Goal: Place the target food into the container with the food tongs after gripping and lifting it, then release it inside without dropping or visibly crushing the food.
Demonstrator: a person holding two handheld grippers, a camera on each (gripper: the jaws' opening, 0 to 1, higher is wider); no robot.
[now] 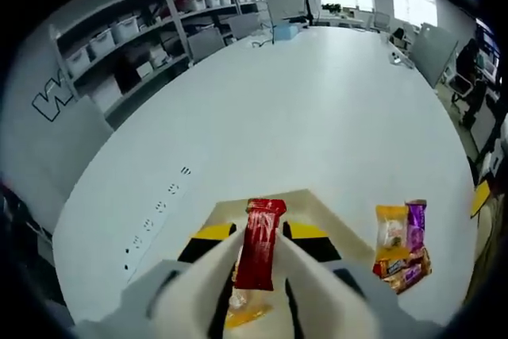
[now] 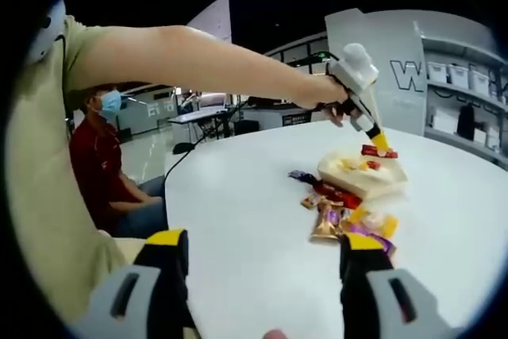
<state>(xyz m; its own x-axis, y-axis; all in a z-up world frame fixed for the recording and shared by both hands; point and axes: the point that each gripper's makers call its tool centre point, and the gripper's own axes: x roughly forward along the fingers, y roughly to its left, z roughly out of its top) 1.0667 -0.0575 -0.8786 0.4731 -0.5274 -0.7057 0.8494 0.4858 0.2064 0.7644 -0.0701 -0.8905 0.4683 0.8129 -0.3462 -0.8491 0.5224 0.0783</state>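
Observation:
My left gripper point(image 1: 260, 234) is shut on a red snack packet point(image 1: 259, 253) and holds it upright over a cream container point(image 1: 333, 210). A yellow packet point(image 1: 244, 313) lies in the container below it. In the right gripper view a person's hand holds that left gripper point(image 2: 379, 144), and the red packet point(image 2: 379, 151) hangs just above the container point(image 2: 381, 180). My right gripper point(image 2: 263, 263) stands open low over the table, with nothing between its jaws.
A pile of loose snack packets point(image 1: 403, 245) lies beside the container, seen again as a pile point(image 2: 343, 213) on the white table point(image 2: 254, 196). A seated person in a red shirt point(image 2: 99, 168) is at the table's far side. Shelves with bins point(image 1: 135, 37) line the wall.

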